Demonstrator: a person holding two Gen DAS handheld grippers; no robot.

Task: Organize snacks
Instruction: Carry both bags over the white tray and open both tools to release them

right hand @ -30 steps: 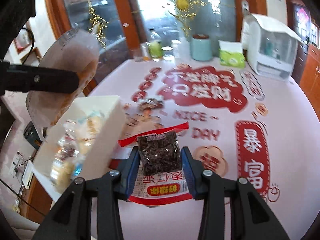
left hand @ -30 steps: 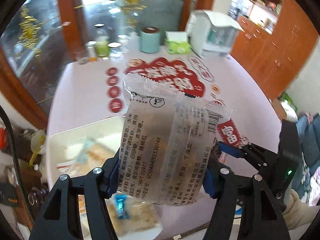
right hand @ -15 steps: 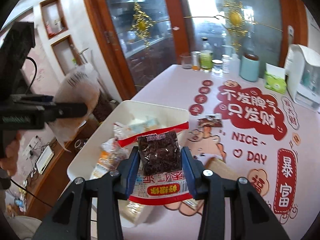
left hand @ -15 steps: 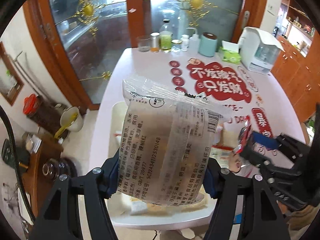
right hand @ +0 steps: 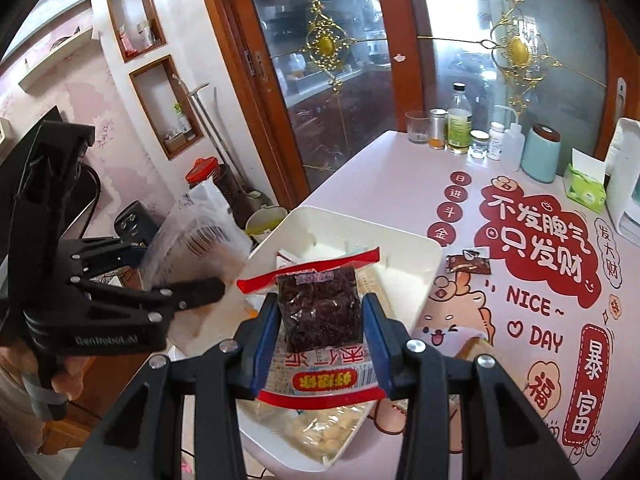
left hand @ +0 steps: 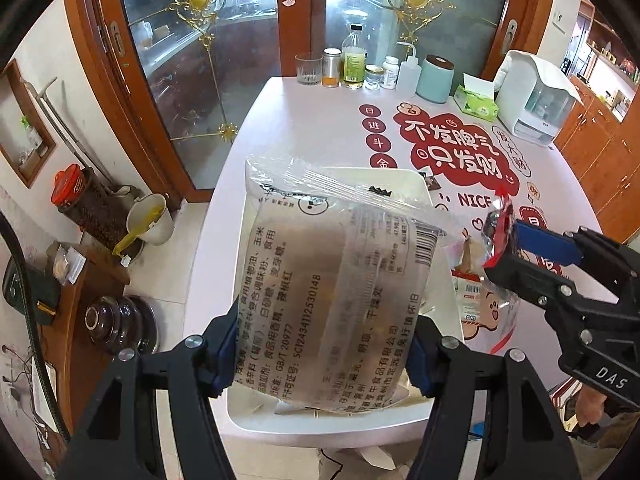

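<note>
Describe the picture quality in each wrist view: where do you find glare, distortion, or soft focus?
Left wrist view: fisheye bends the door frame into a curve; window light glares through the clear snack packet, though its print stays sharp. Right wrist view: the same bending; the glass door is washed out by backlight, while the red-trimmed snack packet is crisp.

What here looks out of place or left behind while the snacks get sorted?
One small dark snack packet lies alone on the pink tablecloth, just outside the white bin where the other snacks sit. Both hand-held grippers already hold packets, so it looks like a stray. Nothing appears spilled or torn.
</note>
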